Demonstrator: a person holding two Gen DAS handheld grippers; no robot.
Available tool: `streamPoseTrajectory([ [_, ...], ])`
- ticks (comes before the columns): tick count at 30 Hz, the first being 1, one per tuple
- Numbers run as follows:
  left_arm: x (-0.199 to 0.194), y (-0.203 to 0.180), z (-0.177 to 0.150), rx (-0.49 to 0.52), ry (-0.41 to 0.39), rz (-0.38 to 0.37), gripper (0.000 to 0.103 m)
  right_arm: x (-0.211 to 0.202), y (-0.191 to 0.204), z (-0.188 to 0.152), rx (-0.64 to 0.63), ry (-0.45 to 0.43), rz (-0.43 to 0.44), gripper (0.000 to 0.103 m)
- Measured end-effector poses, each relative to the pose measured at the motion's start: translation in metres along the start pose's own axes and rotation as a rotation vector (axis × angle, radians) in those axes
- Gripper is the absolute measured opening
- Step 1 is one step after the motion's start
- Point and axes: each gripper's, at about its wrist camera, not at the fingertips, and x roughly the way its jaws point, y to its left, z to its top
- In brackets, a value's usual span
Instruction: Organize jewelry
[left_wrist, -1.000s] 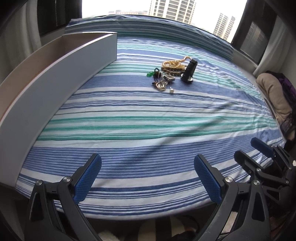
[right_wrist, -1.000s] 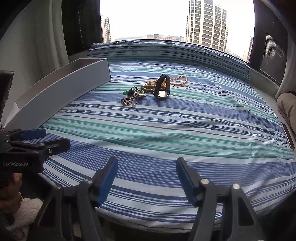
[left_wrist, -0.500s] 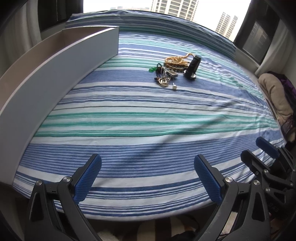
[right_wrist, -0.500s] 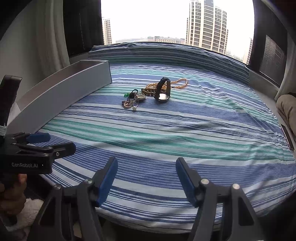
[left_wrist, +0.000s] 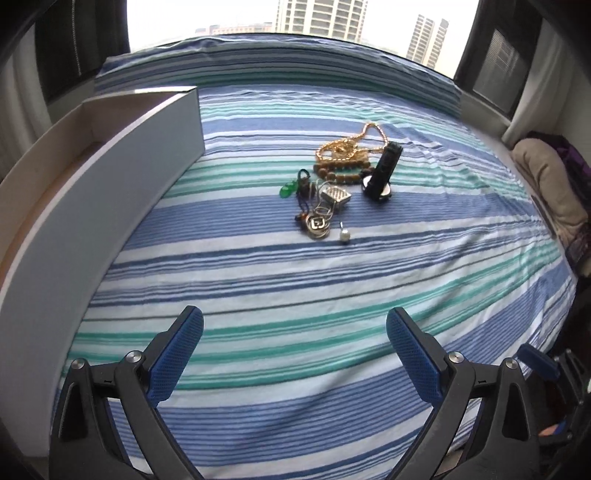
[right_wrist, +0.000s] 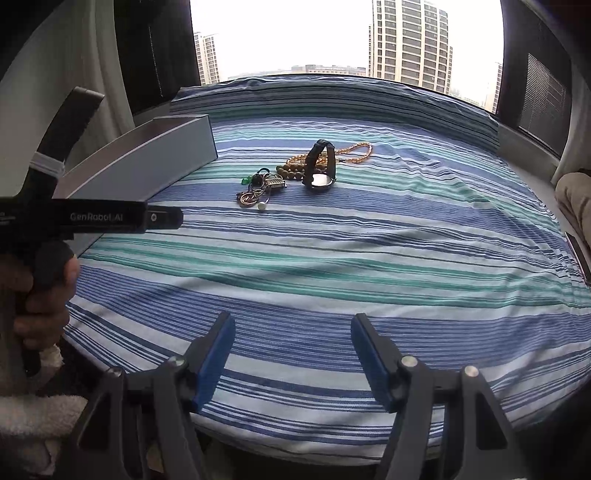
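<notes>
A heap of jewelry lies mid-bed on the striped sheet: a gold chain (left_wrist: 345, 147) with wooden beads (left_wrist: 341, 176), a black watch (left_wrist: 382, 173), a silver square pendant (left_wrist: 335, 196), a green charm (left_wrist: 286, 190) and a pearl (left_wrist: 344, 236). From the right wrist the watch (right_wrist: 320, 168), beads (right_wrist: 291, 170) and pearl (right_wrist: 262, 207) show too. My left gripper (left_wrist: 294, 354) hangs open over the near sheet, well short of the heap. My right gripper (right_wrist: 291, 358) is open and empty near the bed's front edge.
A long grey open box (left_wrist: 110, 184) runs along the bed's left side, and shows again (right_wrist: 147, 166) in the right wrist view. A hand (right_wrist: 40, 291) grips the left tool's handle. Beige bedding (left_wrist: 546, 184) lies at the right. Windows stand behind the bed.
The left gripper has moved forward over the bed toward the jewelry, which now looks larger. The right gripper has stayed put; both stay open.
</notes>
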Motion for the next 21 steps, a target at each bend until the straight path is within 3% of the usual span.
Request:
streamPoseTrajectory([
  [7,0.043,-0.03,0.044,0.139,0.008,-0.07,0.079,0.002,-0.011,-0.003,0.026,0.0,0.008,0.067],
  [13,0.096,-0.042,0.064,0.199,0.045,0.04,0.062,0.002,-0.017,-0.003,0.039,-0.001,0.016,0.067],
  [16,0.11,-0.04,0.066,0.183,0.072,0.027,0.047,0.001,-0.021,-0.003,0.044,-0.003,0.018,0.067],
  [21,0.117,-0.041,0.067,0.188,0.062,0.034,0.042,0.007,-0.029,-0.003,0.068,0.011,0.023,0.067],
])
